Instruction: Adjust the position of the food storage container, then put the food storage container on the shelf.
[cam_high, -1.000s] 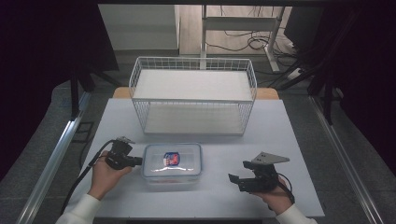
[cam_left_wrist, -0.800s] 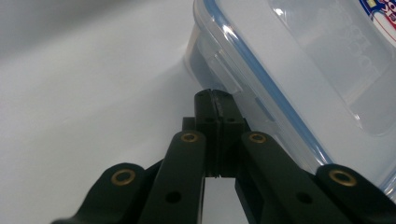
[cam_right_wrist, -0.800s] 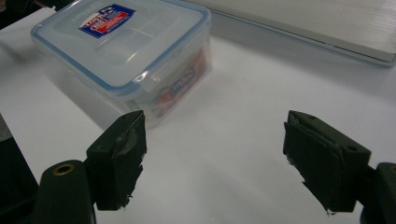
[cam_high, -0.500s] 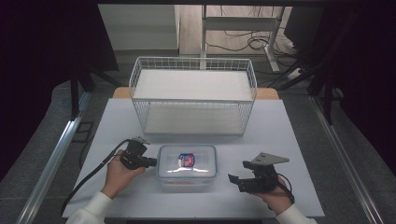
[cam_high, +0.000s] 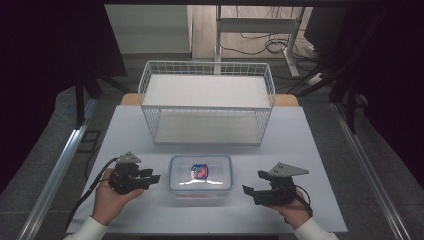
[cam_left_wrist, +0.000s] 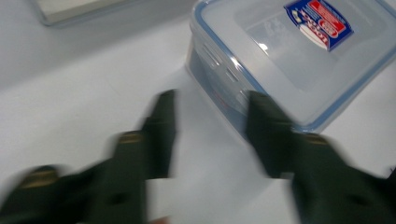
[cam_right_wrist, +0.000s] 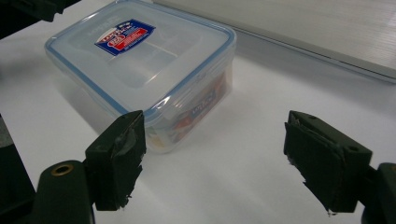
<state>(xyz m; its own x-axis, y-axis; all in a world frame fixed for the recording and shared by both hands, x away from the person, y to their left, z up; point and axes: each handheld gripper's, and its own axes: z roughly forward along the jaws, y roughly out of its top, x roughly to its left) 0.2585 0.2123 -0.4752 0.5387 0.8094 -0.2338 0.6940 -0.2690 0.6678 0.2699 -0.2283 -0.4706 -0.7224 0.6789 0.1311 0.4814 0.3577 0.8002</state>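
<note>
A clear plastic container (cam_high: 201, 174) with a blue-rimmed lid and a red and blue label lies on the white table (cam_high: 310, 150), between my two grippers. My left gripper (cam_high: 154, 178) sits just left of the box, a small gap apart, pointing at its left side. Its jaws have just been opening, and in the left gripper view the left gripper (cam_left_wrist: 211, 102) is blurred and open with nothing between the jaws, the container (cam_left_wrist: 299, 51) just ahead. My right gripper (cam_high: 248, 190) rests right of the box. In the right gripper view the right gripper (cam_right_wrist: 215, 122) is wide open and empty, with the container (cam_right_wrist: 140, 60) ahead at the left.
A white wire basket (cam_high: 206, 102) with a white floor stands at the back middle of the table. Its base edge (cam_right_wrist: 327, 42) runs behind the box. The left gripper's cable (cam_high: 85, 200) trails off the table's front left.
The left gripper pushed the container to the right, then drew back a little to the left and opened its jaws. The right gripper has stayed put.
</note>
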